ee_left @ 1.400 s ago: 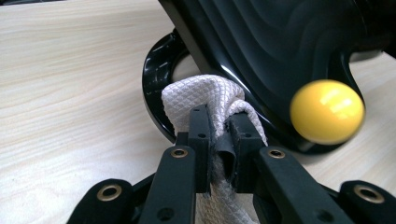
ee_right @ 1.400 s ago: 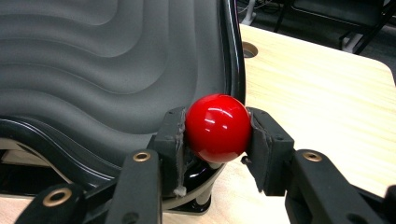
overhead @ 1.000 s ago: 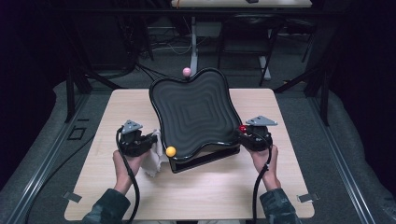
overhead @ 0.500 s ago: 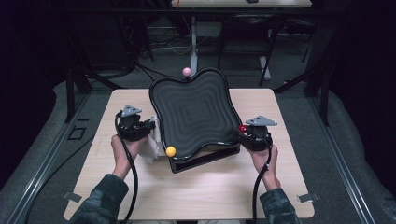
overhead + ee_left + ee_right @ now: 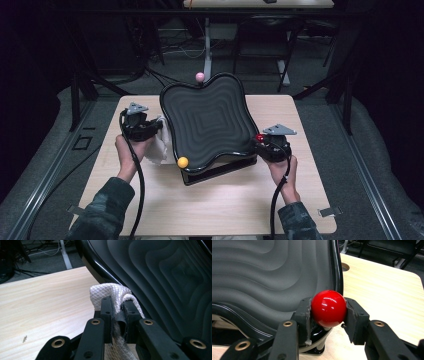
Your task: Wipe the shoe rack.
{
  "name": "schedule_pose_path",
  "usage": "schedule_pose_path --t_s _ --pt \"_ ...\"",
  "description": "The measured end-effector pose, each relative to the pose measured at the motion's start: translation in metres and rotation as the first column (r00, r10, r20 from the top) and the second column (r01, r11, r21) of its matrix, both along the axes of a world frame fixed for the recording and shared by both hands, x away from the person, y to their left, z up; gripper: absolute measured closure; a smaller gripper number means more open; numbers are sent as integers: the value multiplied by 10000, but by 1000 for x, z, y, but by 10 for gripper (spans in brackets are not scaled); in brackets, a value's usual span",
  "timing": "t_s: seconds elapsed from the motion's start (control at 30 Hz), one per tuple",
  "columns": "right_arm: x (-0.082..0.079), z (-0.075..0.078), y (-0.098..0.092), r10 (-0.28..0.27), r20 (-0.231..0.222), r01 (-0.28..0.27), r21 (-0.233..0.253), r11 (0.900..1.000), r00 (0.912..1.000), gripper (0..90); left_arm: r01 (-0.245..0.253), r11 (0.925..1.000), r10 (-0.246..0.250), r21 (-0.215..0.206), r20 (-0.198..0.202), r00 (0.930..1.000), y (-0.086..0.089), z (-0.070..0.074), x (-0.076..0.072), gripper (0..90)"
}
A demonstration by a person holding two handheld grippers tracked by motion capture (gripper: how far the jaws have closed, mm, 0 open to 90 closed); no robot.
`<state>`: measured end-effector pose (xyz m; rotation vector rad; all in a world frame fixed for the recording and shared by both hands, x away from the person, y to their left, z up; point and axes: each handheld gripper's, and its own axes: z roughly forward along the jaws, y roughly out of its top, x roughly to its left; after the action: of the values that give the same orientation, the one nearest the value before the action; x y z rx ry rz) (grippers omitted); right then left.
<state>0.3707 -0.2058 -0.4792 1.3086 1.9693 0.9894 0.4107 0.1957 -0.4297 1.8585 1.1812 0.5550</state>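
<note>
Left tongs (image 5: 116,315) are pinching a white quilted cloth (image 5: 107,291) right up against the left rim of the wavy black tray (image 5: 207,120), which sits mid-desk (image 5: 305,185). Right tongs (image 5: 327,312) are clamped on the tray's red ball knob (image 5: 328,308) at its right edge.

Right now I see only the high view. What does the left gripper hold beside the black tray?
Observer: The left gripper has its jaws shut on a white quilted cloth, next to the tray rim.
Operator: And the right gripper, does it grip the red ball?
Observer: Yes, the right gripper clamps the red ball from both sides.
Operator: Is that ball loose?
Observer: It sits on a short stem at the tray's edge.
</note>
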Motion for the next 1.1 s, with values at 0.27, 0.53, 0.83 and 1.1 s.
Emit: schedule_pose_path --t_s 0.27,0.53,0.83,1.1 --pt "0 0 0 3 -28 -3 12 10000 10000 599 -175 9998 175 -14 51 9998 1 9 7 812" --pt "0 0 0 -11 -17 11 27 10000 10000 599 -413 9991 413 3 -33 9991 5 16 19 813" --pt "0 0 0 -13 -8 13 2 10000 10000 598 -621 9979 622 184 -50 9981 3 28 36 812" --pt "0 0 0 5 -19 -5 33 10000 10000 599 -817 9957 820 435 -44 9966 3 39 51 811"
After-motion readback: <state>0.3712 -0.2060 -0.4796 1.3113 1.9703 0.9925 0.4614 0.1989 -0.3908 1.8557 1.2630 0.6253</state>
